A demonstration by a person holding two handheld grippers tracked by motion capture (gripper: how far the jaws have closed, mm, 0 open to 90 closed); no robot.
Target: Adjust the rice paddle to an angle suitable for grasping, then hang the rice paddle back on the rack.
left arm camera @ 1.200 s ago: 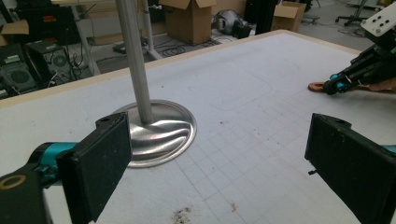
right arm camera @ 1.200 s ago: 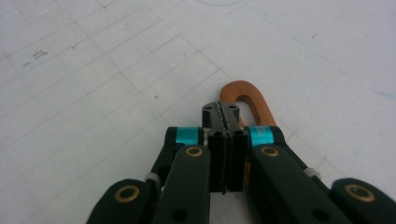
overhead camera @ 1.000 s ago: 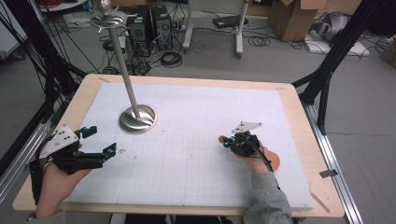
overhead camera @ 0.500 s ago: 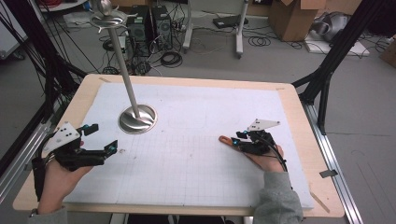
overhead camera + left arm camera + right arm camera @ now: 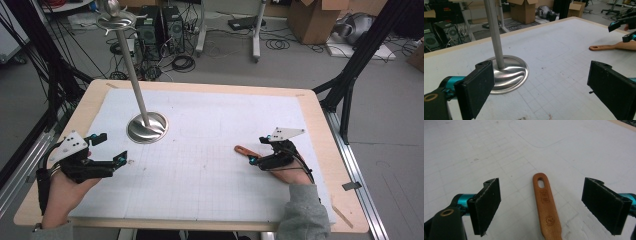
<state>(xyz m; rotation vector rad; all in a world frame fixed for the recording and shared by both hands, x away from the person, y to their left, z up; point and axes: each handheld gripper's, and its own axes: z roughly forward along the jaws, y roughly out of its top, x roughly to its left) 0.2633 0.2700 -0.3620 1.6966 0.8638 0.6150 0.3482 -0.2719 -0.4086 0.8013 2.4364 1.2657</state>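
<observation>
The bench carried a white gridded mat. The right tool had just been opening, jaws spread either side of the wooden handle, likely releasing it. A second earlier they were pressed together. The left tool hovered spread near the metal stand.

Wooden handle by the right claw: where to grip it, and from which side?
Grip the handle on its straight flat shank, just behind the hang hole, coming down from above with the pads across its narrow width. It lies flat on the mat, so only the two long edges offer purchase. The right claw already straddles it, open, likely needing only to lower and close.
</observation>
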